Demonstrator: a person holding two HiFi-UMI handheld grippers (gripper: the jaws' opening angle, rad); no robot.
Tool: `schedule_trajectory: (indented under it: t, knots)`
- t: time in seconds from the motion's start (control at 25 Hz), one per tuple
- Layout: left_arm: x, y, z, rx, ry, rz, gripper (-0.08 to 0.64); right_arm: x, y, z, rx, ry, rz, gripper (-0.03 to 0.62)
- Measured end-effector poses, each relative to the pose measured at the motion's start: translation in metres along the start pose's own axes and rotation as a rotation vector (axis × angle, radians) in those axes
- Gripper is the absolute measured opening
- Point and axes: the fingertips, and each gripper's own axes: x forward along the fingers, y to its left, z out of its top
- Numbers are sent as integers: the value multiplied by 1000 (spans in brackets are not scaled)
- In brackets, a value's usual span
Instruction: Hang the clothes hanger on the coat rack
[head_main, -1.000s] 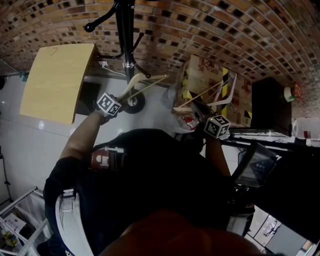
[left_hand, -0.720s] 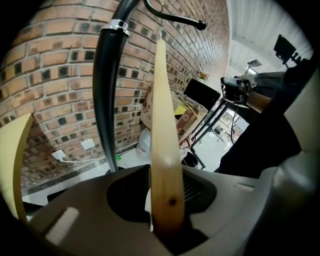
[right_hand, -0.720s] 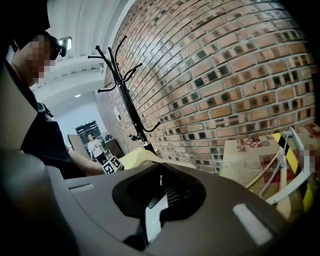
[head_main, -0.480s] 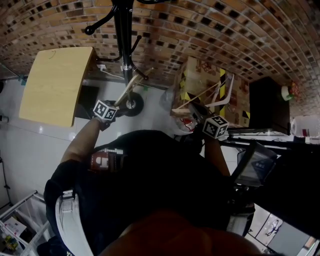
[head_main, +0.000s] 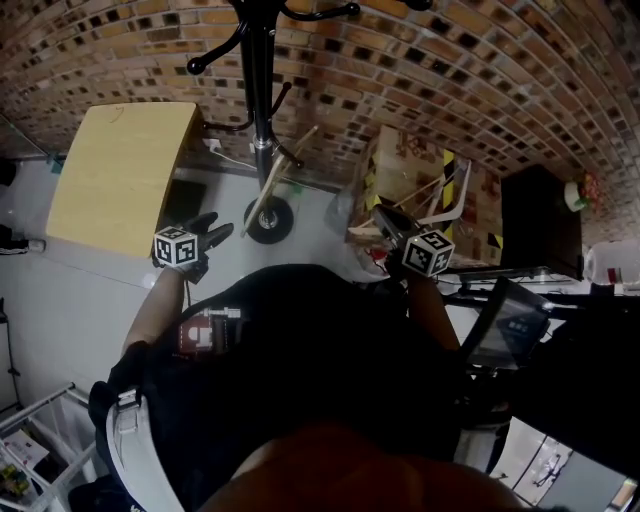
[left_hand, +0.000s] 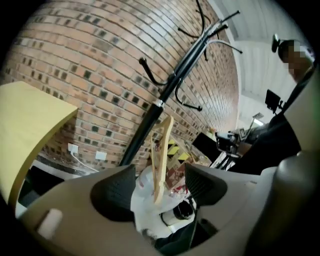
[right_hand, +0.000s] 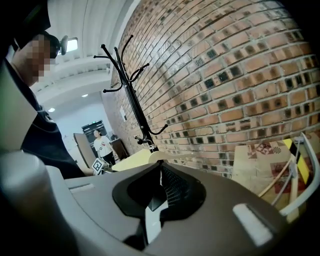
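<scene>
One hanger (head_main: 268, 185) appears hung on the coat rack (head_main: 262, 90), the left gripper (head_main: 215, 228) opening empty nearby; the right gripper (head_main: 385, 222) pinches a second hanger (right_hand: 156, 157), not yet hung.

Pale wooden hanger (left_hand: 158, 187), glossy black metal coat rack (head_main: 262, 100), rough brick wall (head_main: 450, 60)

Upper centre, the black coat rack (head_main: 261, 90) stands against the brick wall (head_main: 470, 70), and the wooden hanger (head_main: 275, 180) hangs tilted off a low hook on its pole. Left of centre, the left claw (head_main: 215, 228) sits clear of that hanger, jaws opening, nothing between them. Yellow table (head_main: 120, 175) at upper left. Right of centre, the right claw (head_main: 381, 216) holds a second hanger (head_main: 362, 232) by the cardboard box (head_main: 405, 150).
</scene>
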Motion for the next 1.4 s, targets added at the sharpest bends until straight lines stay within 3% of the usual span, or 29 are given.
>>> schedule_trajectory:
  t: [0.12,0.32,0.44,0.72,1.4]
  knots:
    - [-26,-12,29,-33,-143,-27,254,8,6,2,-13,3,22,23]
    - [-44,-37,75,-3,-334,-32,27,21,18,4,-30,5,60,21]
    - [-41,-48,95,26,-398,-13,1,25,23,7,-14,-24,77,14]
    - [-26,-76,103,71,-390,-67,1,25,27,15,11,-80,102,12]
    - [-24,-97,104,119,-367,-88,1,19,27,-1,-58,-22,71,12]
